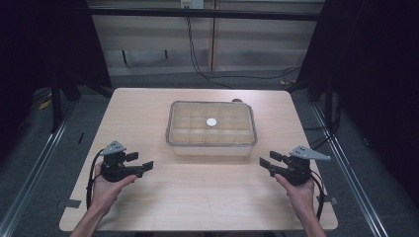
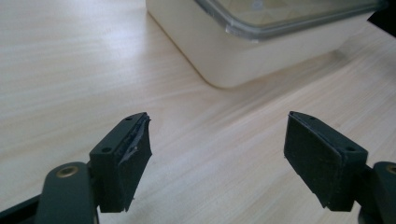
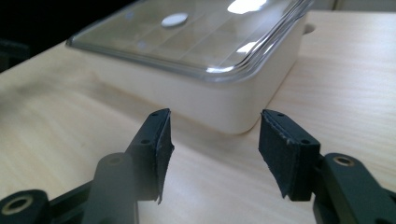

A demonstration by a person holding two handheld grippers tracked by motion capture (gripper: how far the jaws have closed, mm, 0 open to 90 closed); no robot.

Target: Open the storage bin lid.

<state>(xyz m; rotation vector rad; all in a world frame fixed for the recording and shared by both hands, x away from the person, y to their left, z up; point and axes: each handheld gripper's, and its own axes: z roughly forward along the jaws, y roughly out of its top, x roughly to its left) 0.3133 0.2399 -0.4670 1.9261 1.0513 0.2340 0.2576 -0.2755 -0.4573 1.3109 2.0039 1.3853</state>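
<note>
We're holding 2 grippers low over the pale wooden table (image 1: 148, 123), 1 each side of the cream rectangular plastic box w/ a clear lid (image 1: 212, 129), which is sitting closed at mid-table, slightly toward the far edge. The left gripper (image 1: 141, 164) is hovering near the box's near-left corner, jaws spread wide and holding nothing; in the left gripper view we're seeing bare wood between the pads (image 2: 126, 158) and the box corner (image 2: 224, 51) ahead and to the right. The right gripper (image 1: 268, 163) is hovering off the near-right corner, jaws open approx. halfway, also empty; the right gripper view is looking straight at that rounded corner (image 3: 229, 105).

Through the lid we're seeing a grid of compartments and 1 small white round disc (image 1: 211, 122) near the middle; whether it's lying on the lid or inside, we can't tell.

Our read: we're in the approach step, both tools aiming in at the box, nothing touched yet. Next move prob. needs both grippers closing in on the box from opposite sides, 1 steadying the base while the other is catching the lid rim (image 3: 140, 51) and lifting it evenly, w/o sliding the box across the wood.
</note>
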